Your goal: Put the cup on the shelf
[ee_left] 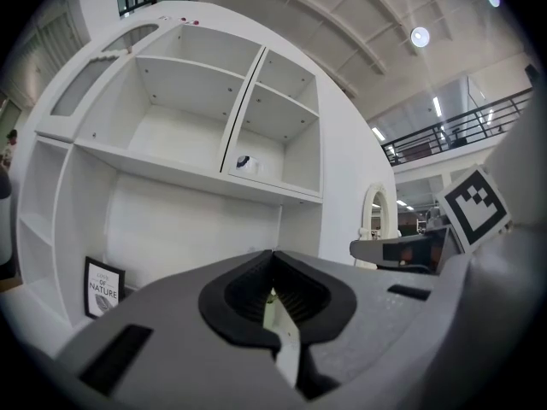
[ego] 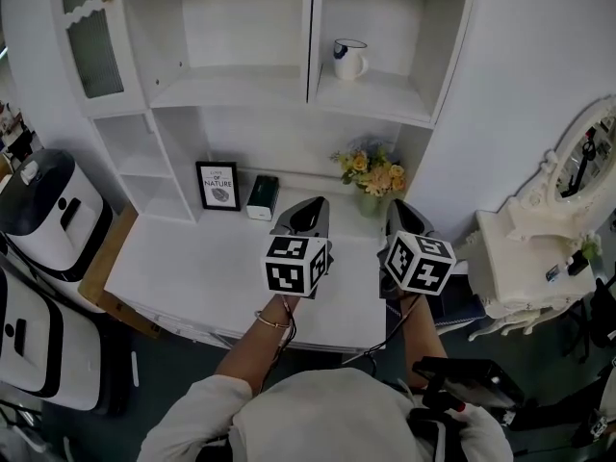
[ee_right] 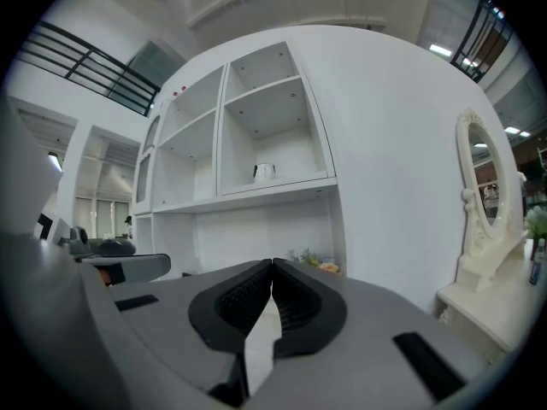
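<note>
From the head view, my left gripper [ego: 312, 206] and my right gripper [ego: 398, 210] sit side by side over the white desk top [ego: 183, 268]. Both point at the shelf unit, and neither carries anything. The cup [ego: 348, 59] is high above and ahead of both, a little nearer the right gripper's line. It stands upright on the shelf [ego: 380, 99] in the right-hand compartment. Just beyond the right gripper's tips is a bunch of flowers [ego: 373, 173]. Ahead and to the left of the left gripper stand a framed print [ego: 218, 185] and a small dark box [ego: 262, 197].

In the left gripper view the ribbed pads meet at the tips, so this gripper is clenched on nothing. The cup [ee_left: 245, 164] shows small, above and slightly left of the jaws, well apart from them.

In the right gripper view the jaws are likewise pressed together and empty. The cup [ee_right: 263, 172] stands almost straight above their tips, far off on its shelf board.

The cup looks like glazed white ceramic with a dark rim. I'd judge it stiff, fairly light, slick under the pads and quick to chip if knocked against the board. If I had to take it again, I'd open wide and close across the body below the rim rather than pinch the handle. From how things lie, the placing looks done.
</note>
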